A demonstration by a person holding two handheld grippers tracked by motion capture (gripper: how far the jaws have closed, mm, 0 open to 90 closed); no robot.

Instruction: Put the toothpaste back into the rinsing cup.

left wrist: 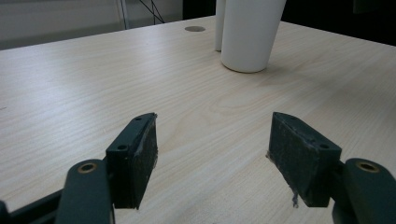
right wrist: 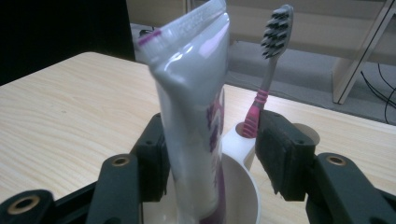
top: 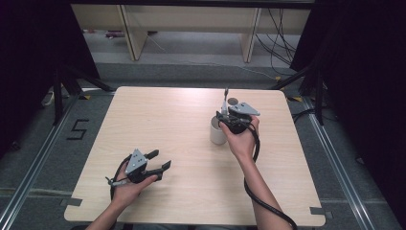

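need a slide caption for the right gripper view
Toothpaste tube standing in a white cup, between the open right gripper fingers, a pink toothbrush upright behind it.

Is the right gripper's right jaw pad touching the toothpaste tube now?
Apart. In the right gripper view, a clear gap with the white cup showing through lies between the toothpaste tube and that pad of the right gripper.

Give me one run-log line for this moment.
right gripper: open, astride toothpaste tube standing in white cup | toothbrush: upright in holder | left gripper: open, empty, over table
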